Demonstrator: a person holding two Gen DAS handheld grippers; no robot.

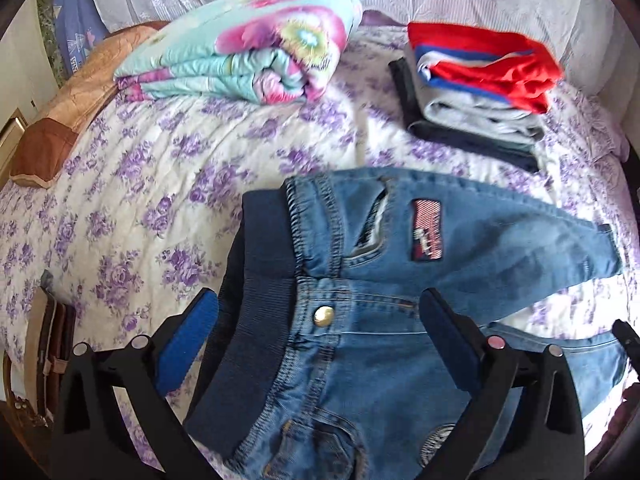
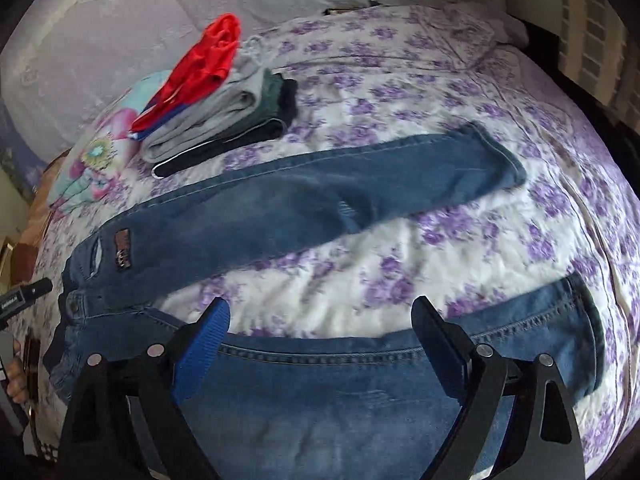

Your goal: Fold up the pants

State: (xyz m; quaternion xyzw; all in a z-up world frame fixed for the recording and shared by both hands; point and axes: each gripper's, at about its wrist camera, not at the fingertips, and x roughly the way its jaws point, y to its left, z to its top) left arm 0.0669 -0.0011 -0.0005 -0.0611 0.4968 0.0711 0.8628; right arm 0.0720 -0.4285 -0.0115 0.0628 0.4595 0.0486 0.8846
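At the bottom of the left wrist view, the left gripper (image 1: pixel 320 328) stands with its blue-padded fingers (image 1: pixel 192 344) wide apart, holding nothing. It hangs over the waist of the jeans (image 1: pixel 360 360), whose dark ribbed waistband (image 1: pixel 248 320) and brass button (image 1: pixel 323 315) lie between the fingers. At the bottom of the right wrist view, the right gripper (image 2: pixel 320 340) is also spread wide and empty, above the nearer leg of the jeans. The jeans lie flat on the bed (image 2: pixel 440 240), which has a white cover with purple flowers. The two legs are parted, with a strip of cover between them. The farther leg runs toward the upper right of the right wrist view and carries a red patch (image 1: pixel 428 228) near its pocket. Beyond the jeans, in the upper right of the left wrist view, sits a stack of folded clothes (image 1: pixel 472 108) with a red garment (image 1: pixel 500 60) on top. At upper left lies a folded floral quilt (image 1: pixel 248 48), with a brown pillow (image 1: pixel 60 120) at the left edge.
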